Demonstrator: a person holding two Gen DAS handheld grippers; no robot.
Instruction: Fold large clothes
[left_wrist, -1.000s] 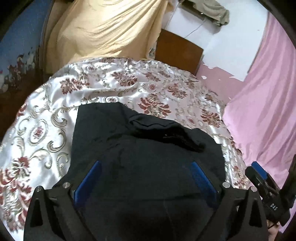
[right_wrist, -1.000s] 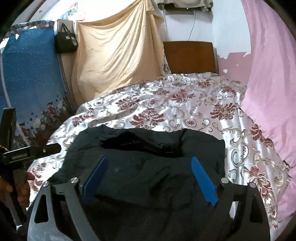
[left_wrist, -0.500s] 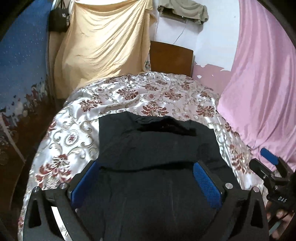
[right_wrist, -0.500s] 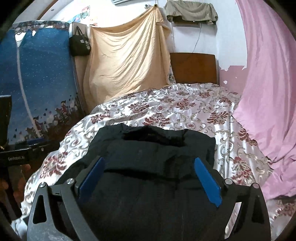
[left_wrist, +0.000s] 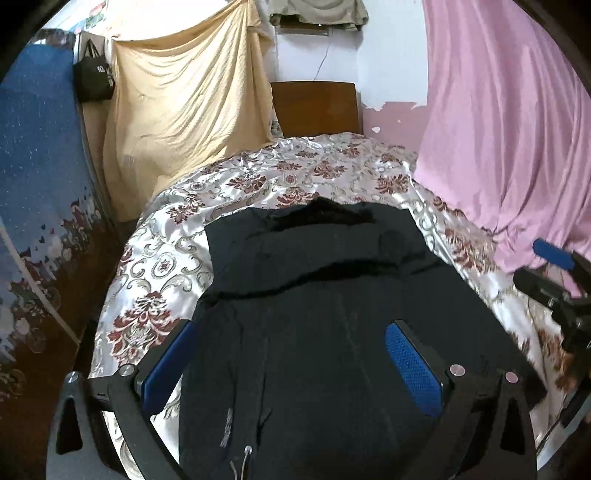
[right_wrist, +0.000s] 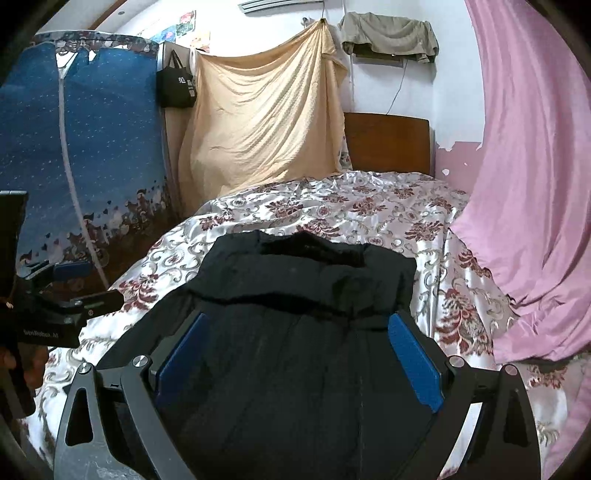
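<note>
- Black fabric: a large dark garment (left_wrist: 317, 295) lies spread on the floral satin bedspread (left_wrist: 258, 177), its far end toward the wooden headboard (left_wrist: 316, 107) and its near end running under both cameras.
- One fold looks done, by my reading: a band across the far end is doubled back onto the body, its ragged edge crossing the cloth from side to side, plain in the right wrist view (right_wrist: 295, 299).
- The rest lies flat in a long panel, with a small printed label and a cord near the bottom of the left view. It is not yet a compact bundle, so I judge the task roughly a third along.
- Left tongs (left_wrist: 291, 365) stand wide apart above the cloth, nothing between the blue pads (left_wrist: 412, 363).
- Right tongs (right_wrist: 299, 360) likewise gape wide and hold nothing.
- Left to do, as I judge it: bring the sides in, then fold lengthwise again.
</note>
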